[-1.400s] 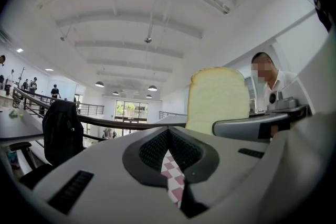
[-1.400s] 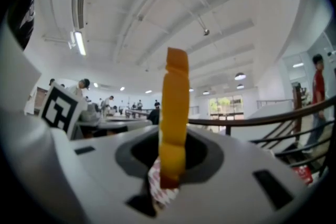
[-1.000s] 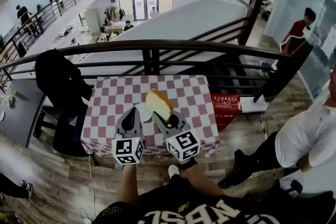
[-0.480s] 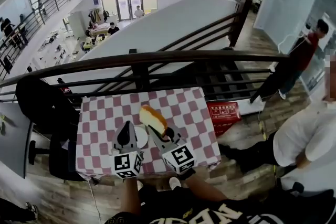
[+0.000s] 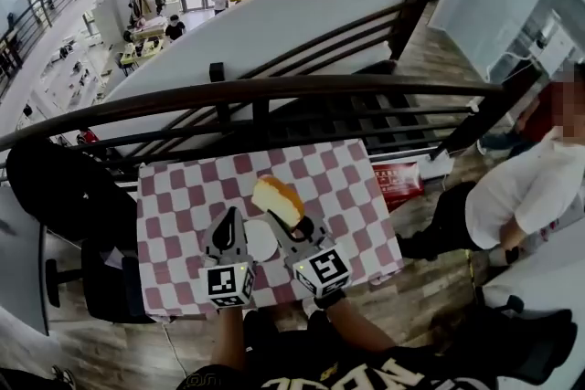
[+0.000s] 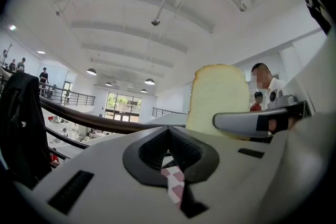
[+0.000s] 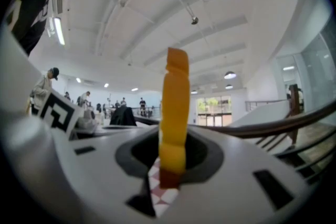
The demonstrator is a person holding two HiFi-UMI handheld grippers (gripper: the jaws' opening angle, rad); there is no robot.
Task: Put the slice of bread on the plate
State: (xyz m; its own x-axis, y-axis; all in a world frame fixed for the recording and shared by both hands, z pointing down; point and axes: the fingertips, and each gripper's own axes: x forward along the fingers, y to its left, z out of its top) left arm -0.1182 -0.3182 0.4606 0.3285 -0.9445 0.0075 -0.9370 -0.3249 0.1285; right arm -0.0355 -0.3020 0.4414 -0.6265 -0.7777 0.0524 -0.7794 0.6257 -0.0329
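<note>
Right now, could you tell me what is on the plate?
The visible part of the plate is bare; the left gripper covers its left edge. The right gripper holds the bread slice.

a black top (image 5: pixel 302 353) with white block lettering fills the lower edge of the head view. the left gripper (image 5: pixel 229 218) and right gripper (image 5: pixel 291 227) have pale grey shells, dark jaw linings and rear cubes (image 5: pixel 227 281) bearing black-and-white square markers.
</note>
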